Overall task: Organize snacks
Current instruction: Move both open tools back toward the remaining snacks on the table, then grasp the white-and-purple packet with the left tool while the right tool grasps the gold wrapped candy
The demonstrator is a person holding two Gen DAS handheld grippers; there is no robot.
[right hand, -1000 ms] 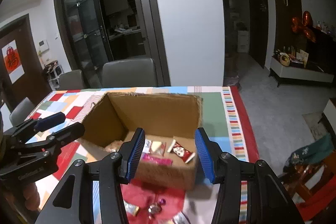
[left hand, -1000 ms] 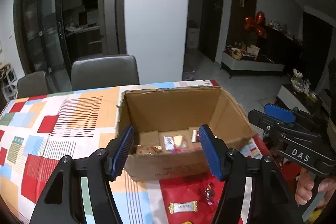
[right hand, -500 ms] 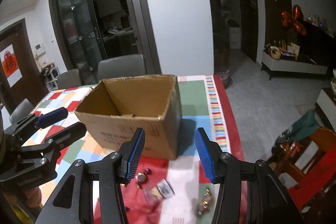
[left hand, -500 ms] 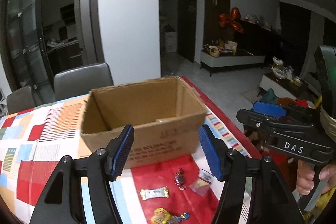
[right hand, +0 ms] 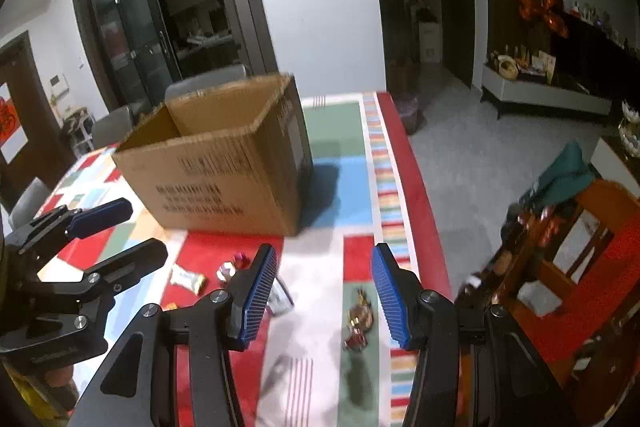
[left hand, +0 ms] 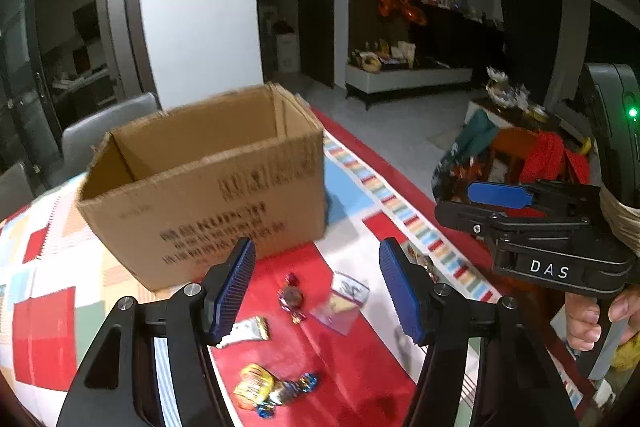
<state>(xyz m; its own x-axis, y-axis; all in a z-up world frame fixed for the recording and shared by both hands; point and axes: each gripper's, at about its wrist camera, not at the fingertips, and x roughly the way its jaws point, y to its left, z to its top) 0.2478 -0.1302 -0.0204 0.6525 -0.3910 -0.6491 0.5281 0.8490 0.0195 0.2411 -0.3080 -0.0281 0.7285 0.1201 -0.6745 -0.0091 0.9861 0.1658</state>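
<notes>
On my right hand-held gripper (left hand: pixel 500 205), seen from the left wrist view, the white letters "DAS" stand on the black body. The cardboard box (left hand: pixel 208 195) carries rows of dark print too blurred for me to read.

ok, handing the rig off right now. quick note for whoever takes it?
Left gripper: open, empty, above the loose snacks.
Right gripper: open, empty, over the table's right edge strip.
Cardboard box: upright and open on the tablecloth; its contents can't be seen from here.
Loose in front of it: white bar, purple candy, clear packet, gold-and-blue candies, and a gold-and-red candy near the right edge.
Done: can't tell. Left: get these five into the box.
</notes>
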